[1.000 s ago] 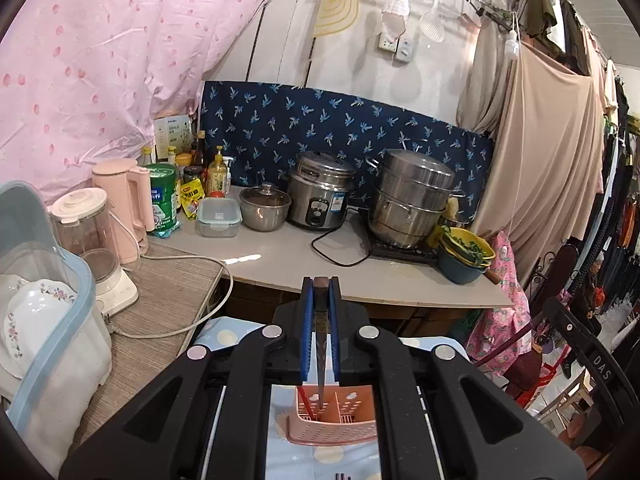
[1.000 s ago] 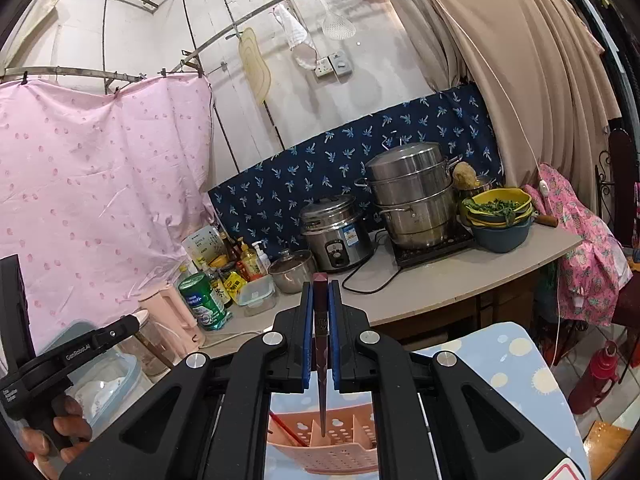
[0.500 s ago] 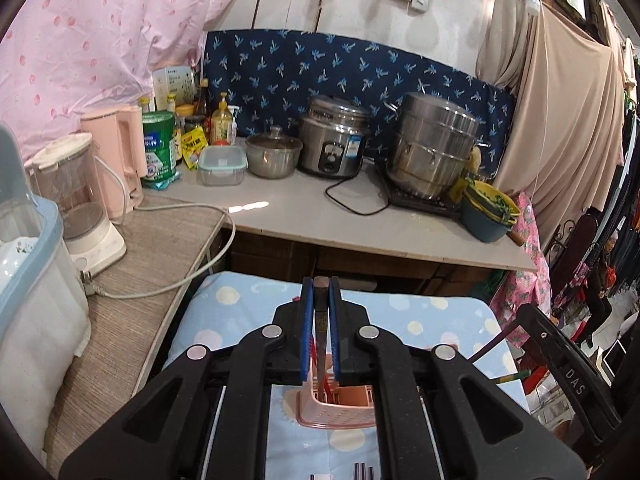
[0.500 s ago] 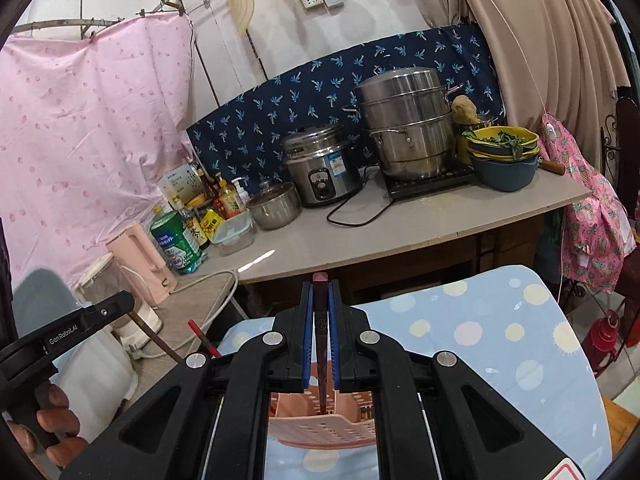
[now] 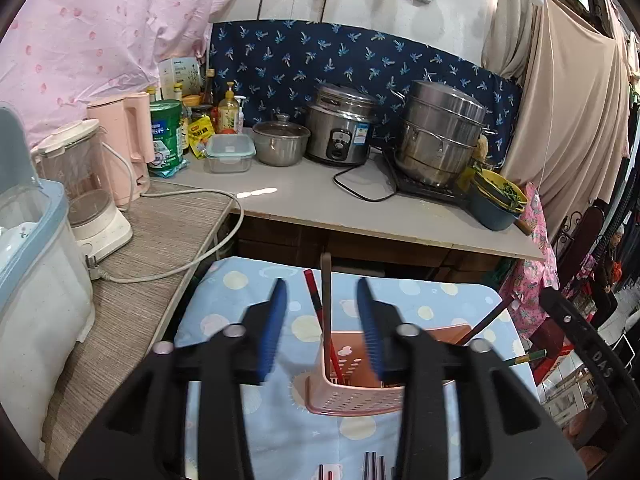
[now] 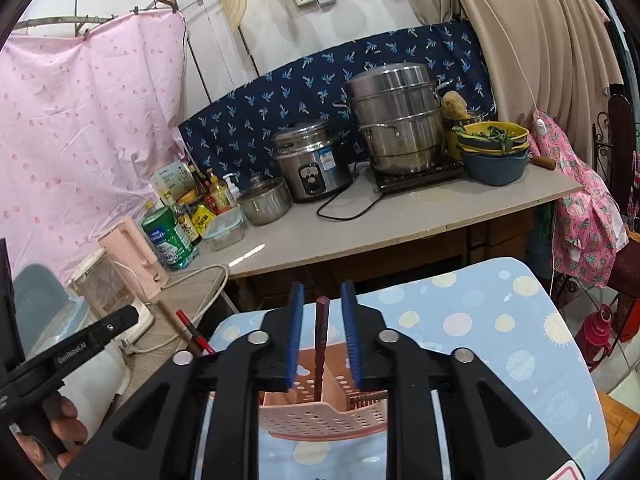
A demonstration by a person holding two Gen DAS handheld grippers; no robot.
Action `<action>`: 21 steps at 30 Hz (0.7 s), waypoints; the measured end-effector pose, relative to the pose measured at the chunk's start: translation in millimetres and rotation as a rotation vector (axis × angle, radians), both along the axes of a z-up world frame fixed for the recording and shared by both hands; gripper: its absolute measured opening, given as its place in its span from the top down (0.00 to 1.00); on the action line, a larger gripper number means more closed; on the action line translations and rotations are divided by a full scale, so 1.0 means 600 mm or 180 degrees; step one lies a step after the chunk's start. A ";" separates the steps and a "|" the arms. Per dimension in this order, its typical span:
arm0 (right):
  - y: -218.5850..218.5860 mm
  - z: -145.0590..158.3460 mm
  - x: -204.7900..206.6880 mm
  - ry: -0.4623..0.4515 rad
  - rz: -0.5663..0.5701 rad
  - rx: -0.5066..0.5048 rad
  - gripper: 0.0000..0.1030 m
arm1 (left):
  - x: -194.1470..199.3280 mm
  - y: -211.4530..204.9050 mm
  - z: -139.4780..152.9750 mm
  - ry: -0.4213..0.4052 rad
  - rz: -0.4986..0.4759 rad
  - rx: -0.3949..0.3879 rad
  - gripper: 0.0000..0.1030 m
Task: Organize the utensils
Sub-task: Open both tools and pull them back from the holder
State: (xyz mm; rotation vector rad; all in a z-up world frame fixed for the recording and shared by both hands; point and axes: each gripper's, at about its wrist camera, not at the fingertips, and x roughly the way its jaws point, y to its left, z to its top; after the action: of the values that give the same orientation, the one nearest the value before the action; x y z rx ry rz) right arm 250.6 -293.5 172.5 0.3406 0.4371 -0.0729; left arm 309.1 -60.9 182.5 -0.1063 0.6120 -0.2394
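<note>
Both grippers, left and right, have spread fingers gripping nothing; each chopstick stands loose in the pink basket on the dotted cloth; a careless withdrawal could clip one and tip the light basket, I'd judge; a red chopstick leans inside too.

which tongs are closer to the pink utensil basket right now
Hard to call; roughly equal. Left tongs are open above the pink basket, around a brown chopstick standing in it. Right tongs are open above it too, around a dark red chopstick.
</note>
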 end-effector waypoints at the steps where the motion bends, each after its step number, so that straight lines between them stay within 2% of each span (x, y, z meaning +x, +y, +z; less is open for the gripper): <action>1: 0.001 0.004 -0.006 -0.0018 -0.0002 -0.0024 0.77 | -0.005 0.002 0.001 -0.0018 0.0012 0.0014 0.63; 11: 0.022 0.018 -0.095 -0.0090 0.0087 -0.0093 0.70 | -0.073 0.030 -0.004 -0.0018 0.0060 0.0108 0.63; 21: 0.056 -0.034 -0.213 0.0069 0.0148 -0.0168 0.68 | -0.176 0.056 -0.052 0.0083 0.0056 0.0326 0.63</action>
State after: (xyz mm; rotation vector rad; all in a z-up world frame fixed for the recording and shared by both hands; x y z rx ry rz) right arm 122.6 -259.7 152.1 0.2778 0.4636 -0.0428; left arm 203.7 -27.5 151.5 -0.0160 0.6478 -0.1896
